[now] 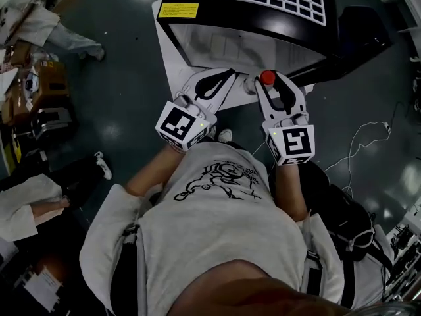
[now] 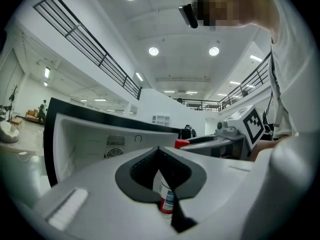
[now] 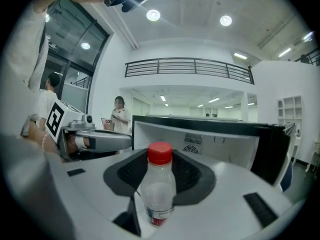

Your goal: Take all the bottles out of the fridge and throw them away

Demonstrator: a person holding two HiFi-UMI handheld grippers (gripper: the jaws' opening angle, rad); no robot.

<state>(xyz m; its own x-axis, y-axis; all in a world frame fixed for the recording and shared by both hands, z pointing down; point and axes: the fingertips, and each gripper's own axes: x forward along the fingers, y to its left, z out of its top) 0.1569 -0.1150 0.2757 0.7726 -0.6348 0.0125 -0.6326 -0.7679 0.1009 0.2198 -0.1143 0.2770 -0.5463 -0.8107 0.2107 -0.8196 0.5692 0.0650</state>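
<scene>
The fridge stands open on the dark floor, its white inside facing the person, whose grey shirt fills the lower part of the head view. Both grippers are held side by side, near each other, just in front of the opening.

The left gripper has its jaws pressed together with nothing clamped between them. In the left gripper view, a second bottle with a red and blue label shows through the slit under the closed jaws. What it stands on cannot be made out.

The right gripper has its jaws spread wide around a clear bottle with a red cap, pinching it by the sides. In the right gripper view the bottle stands upright between the dark pads, outside the fridge, with the back wall's vent behind it.
</scene>
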